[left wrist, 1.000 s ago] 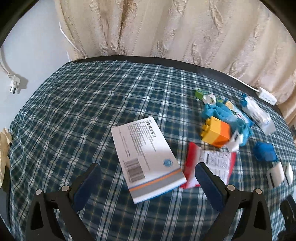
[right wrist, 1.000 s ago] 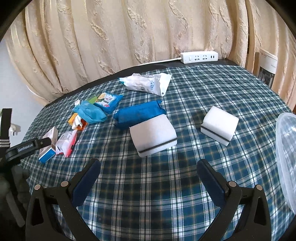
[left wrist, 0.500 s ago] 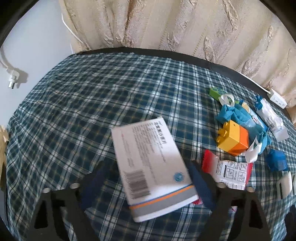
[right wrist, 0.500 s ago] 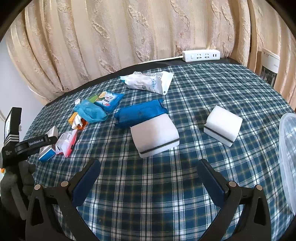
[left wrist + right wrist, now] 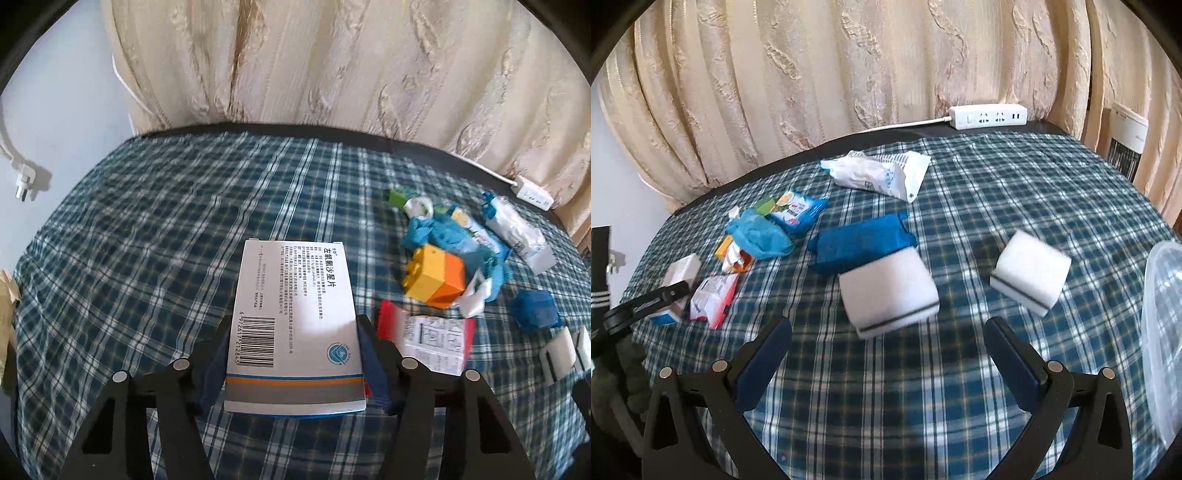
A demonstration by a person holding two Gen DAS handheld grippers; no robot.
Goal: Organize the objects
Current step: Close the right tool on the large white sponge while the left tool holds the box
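My left gripper (image 5: 295, 354) is shut on a white medicine box (image 5: 295, 317) with a barcode and an orange and grey stripe, held flat just above the checked tablecloth (image 5: 147, 240). The box also shows in the right wrist view (image 5: 681, 271), with the left gripper (image 5: 665, 295) on it. My right gripper (image 5: 886, 354) is open and empty, just short of a white sponge (image 5: 888, 291). A second white sponge (image 5: 1030, 271) lies to its right.
Beside the box lie a red and white sachet (image 5: 428, 336), a yellow and orange toy block (image 5: 434, 275), blue wrappers (image 5: 447, 232) and a white pouch (image 5: 517, 232). A folded blue cloth (image 5: 860, 243), a clear plastic container (image 5: 1163, 332) at far right and a power strip (image 5: 988, 116) by the curtain.
My left gripper has closed on the medicine box, turned it straight and lifted it. The right gripper has edged forward toward the near sponge.
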